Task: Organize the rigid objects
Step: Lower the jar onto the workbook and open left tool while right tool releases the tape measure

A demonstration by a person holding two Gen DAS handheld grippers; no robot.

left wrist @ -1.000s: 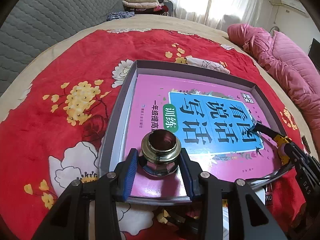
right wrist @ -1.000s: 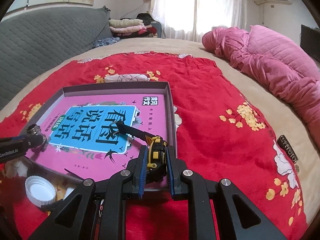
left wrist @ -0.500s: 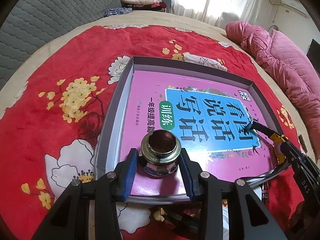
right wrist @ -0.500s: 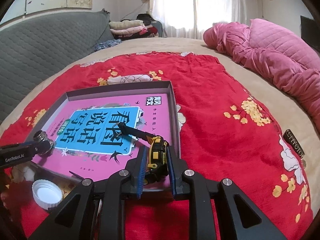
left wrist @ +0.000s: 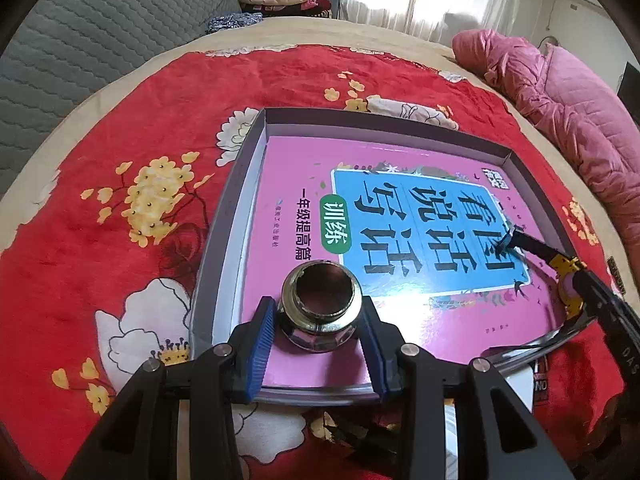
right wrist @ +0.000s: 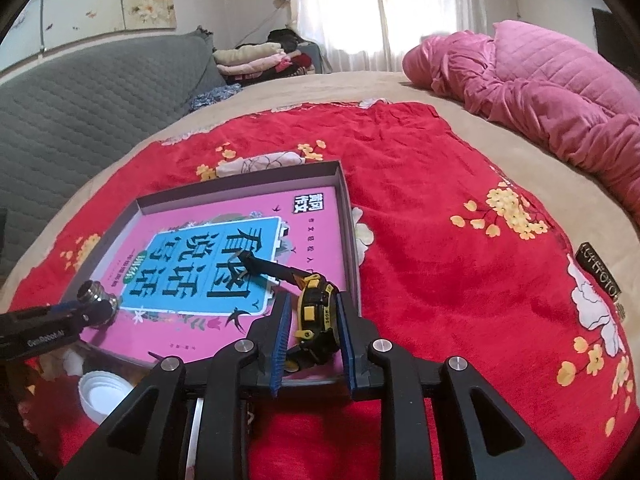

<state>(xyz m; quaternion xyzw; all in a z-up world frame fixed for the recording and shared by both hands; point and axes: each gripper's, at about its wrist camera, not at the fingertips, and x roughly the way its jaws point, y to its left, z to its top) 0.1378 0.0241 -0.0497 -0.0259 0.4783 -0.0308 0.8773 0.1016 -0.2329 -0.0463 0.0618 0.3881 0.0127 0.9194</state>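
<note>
Left wrist view: metal fitting [left wrist: 320, 306] sits on the pink book [left wrist: 400, 240] inside the grey tray [left wrist: 224, 216], the left gripper [left wrist: 318, 344] closed against its sides. Further right, the right gripper [right wrist: 312, 340] clamps a yellow tape measure [right wrist: 314, 312] at the tray's near corner, on the red bedspread [right wrist: 440, 240].

Shiny metal fitting [left wrist: 319, 312], open mouth up, lower centre of frame on pink book [left wrist: 400, 248], inside shallow grey box [left wrist: 224, 224], yellow-black tape measure [right wrist: 316, 316] on edge, strap extended, bottom centre
</note>
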